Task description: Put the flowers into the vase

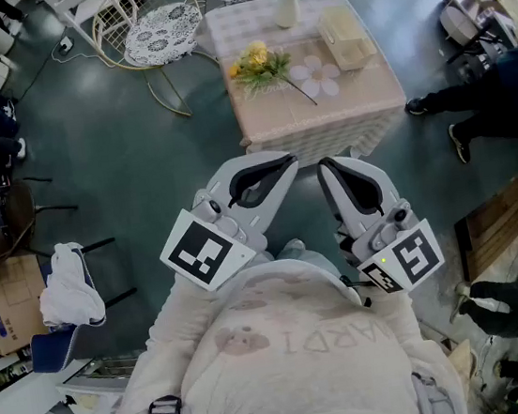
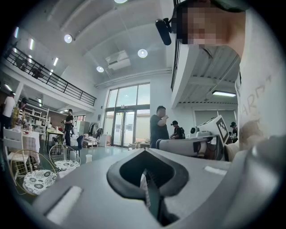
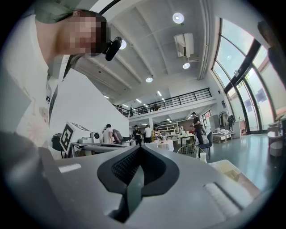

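Currently I hold both claws up close to the chest of the white sweatshirt (image 1: pixel 288 358), well short of the table (image 1: pixel 360 108). The left gripper (image 1: pixel 280 164) is closed on nothing. Its own view shows the two dark pads (image 2: pixel 134 172) meeting along a single seam, with only the hall, some people standing and a glass door beyond them. The right gripper (image 1: pixel 331 165) is likewise closed and empty; in its view the jaws press together at the middle and the left gripper's marker cube (image 3: pixel 67 134) shows off to one side.

The flowers (image 1: pixel 257 62), a yellow bunch with green leaves, lie on their side on the pink checked cloth near the table's left edge. Their thin stem runs toward the near right, across a pale flower-shaped mat (image 1: pixel 322 77). The vase (image 1: pixel 286 4), white and narrow-necked, stands upright at the table's far edge, well apart from the bunch. A beige box (image 1: pixel 346 38) sits on the right part of the table, just beside the mat. A wire chair with a patterned cushion (image 1: pixel 163 34) stands left of the table, and another person's dark-trousered legs (image 1: pixel 472 97) reach in from the right.
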Motion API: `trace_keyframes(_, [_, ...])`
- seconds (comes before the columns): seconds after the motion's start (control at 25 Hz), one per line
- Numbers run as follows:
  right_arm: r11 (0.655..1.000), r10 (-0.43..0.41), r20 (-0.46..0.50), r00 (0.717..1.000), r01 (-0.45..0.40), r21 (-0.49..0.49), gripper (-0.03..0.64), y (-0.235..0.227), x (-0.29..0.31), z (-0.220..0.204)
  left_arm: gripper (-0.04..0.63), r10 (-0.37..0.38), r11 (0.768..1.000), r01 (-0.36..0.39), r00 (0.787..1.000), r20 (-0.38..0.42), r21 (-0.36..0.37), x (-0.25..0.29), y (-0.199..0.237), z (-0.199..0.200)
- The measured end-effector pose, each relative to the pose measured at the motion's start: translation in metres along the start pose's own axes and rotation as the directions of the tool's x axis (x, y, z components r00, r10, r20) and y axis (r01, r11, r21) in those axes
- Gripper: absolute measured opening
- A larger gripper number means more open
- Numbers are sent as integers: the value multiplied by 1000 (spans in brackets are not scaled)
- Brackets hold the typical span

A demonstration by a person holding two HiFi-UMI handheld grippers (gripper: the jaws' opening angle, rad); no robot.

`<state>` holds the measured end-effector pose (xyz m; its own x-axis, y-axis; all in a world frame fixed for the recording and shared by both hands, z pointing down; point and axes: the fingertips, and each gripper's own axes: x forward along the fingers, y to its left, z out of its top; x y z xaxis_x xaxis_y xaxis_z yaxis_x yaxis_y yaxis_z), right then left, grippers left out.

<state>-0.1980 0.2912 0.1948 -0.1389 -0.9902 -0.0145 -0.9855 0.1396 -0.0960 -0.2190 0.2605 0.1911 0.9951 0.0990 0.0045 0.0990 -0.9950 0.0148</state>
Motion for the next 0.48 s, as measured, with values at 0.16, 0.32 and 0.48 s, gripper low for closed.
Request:
trace_keyframes(0.16, [1000,-1,1,1000,1,3,26,1,0,0,0,0,1000,0,1000,-5,1,-1,-1,-1])
trace_keyframes(0.32, [1000,0,1,1000,0,1,26,5,0,1,0,-4,1000,4,1000,-3,-1,-4,-2,0])
trace_keyframes(0.48, [1000,-3,-2,1000,3,-1,26,7,2,0,0,-7,1000,7,1000,-3,-1,-7,-1,-1])
